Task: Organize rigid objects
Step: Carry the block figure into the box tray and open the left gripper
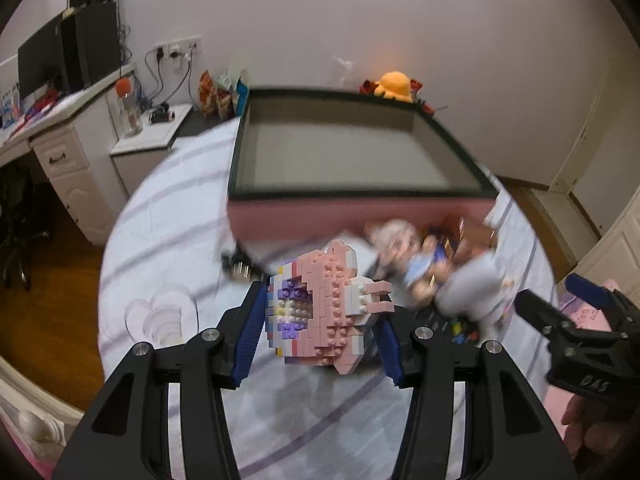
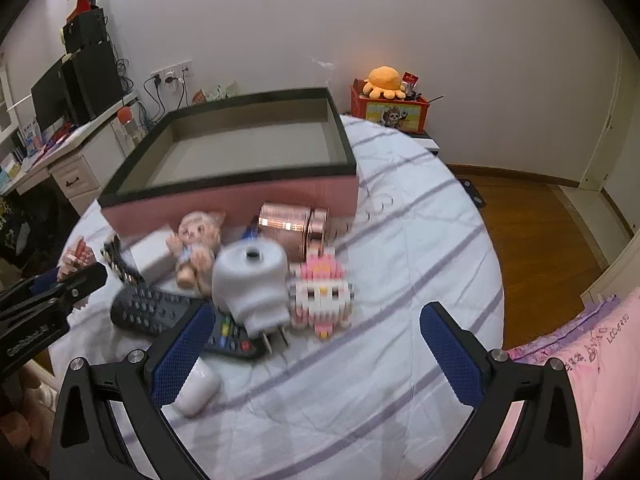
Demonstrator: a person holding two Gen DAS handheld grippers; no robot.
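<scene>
A pink brick-built figure (image 1: 320, 312), gripped sideways between the pads of the left claw (image 1: 318, 332), hangs just short of the empty pink storage box (image 1: 360, 208) on a striped bedsheet (image 2: 400, 240), bedroom desk (image 1: 60, 120) beyond, while the right claw (image 2: 316, 356) gapes empty near remaining toys.

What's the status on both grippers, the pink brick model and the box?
Left gripper shut on pink-and-purple toy-brick model, off the bed. Right gripper open, empty. Pink black-rimmed box empty. Grey doll and clutter ahead of it.
</scene>
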